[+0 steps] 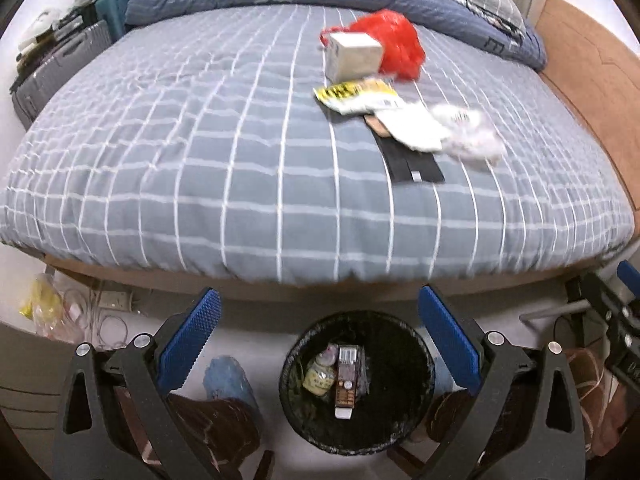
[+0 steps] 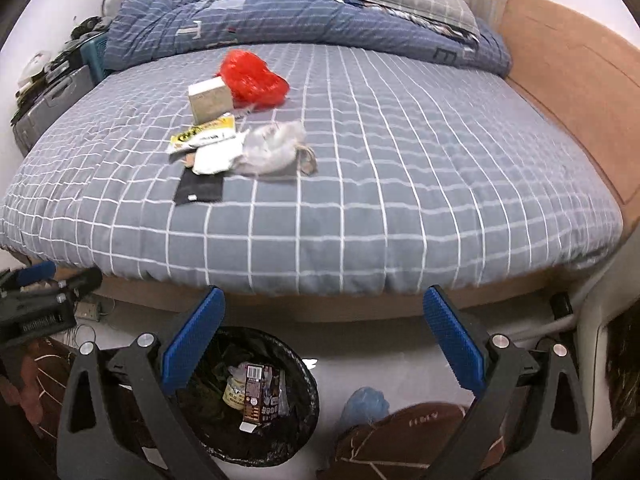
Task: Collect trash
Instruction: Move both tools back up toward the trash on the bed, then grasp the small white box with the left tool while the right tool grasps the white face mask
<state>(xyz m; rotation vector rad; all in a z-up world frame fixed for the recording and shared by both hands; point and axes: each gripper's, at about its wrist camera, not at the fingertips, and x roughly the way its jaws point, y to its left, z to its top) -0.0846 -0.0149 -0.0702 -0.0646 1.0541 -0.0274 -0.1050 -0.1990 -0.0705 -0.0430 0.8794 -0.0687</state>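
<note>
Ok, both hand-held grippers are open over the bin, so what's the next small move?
Probably reach the right hand-held gripper toward the crumpled clear plastic bag on the bed: it holds nothing, and that piece lies on the pile's right. The trash bin waits below.

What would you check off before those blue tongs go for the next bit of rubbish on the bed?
1. Left tongs open and empty: ok.
2. Right tongs open and empty: ok.
3. Bin on the floor below the bed edge, mouth uncovered, room left inside: ok.
4. Rubbish within view on the bed: red bag, small box, yellow wrapper, white crumpled plastic: ok.
5. Pieces lying apart for a clean grab: not ok, the wrappers overlap.
6. Whether the black flat item is rubbish: cannot tell.
</note>
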